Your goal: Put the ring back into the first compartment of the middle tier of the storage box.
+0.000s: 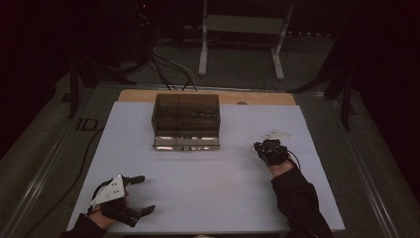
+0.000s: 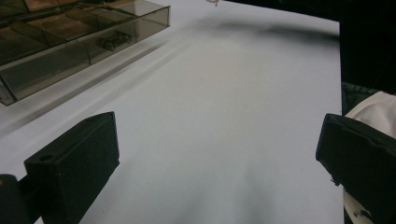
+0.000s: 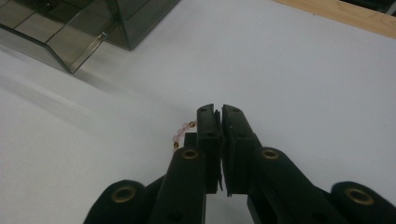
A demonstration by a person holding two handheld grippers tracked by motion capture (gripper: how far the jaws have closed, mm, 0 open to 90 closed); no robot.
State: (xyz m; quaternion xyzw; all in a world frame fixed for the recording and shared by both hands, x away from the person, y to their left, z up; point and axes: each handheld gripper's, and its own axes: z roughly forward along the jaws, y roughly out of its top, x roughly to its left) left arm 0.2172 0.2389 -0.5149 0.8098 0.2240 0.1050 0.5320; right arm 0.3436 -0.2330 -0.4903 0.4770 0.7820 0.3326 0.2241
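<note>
My right gripper (image 1: 257, 147) rests on the white mat (image 1: 208, 193) to the right of a smoky clear drawer box (image 1: 185, 116). Its jaws (image 3: 220, 112) are shut, and a short string of pink and gold beads (image 3: 180, 133) sticks out on their left side, lying on the mat. My left gripper (image 1: 147, 194) is at the mat's near left corner, open wide, with nothing between its fingers (image 2: 74, 163). The box (image 2: 70, 42) has a low drawer (image 1: 185, 143) pulled out at its front, split into compartments. One compartment holds a small dark metal piece (image 2: 112, 41).
The mat covers a wooden table, whose edge (image 1: 267, 98) shows behind the box. Cables (image 1: 168, 69) and a white stand (image 1: 242, 25) are on the dark floor beyond. A dark sleeve (image 1: 297, 203) comes in at the lower right.
</note>
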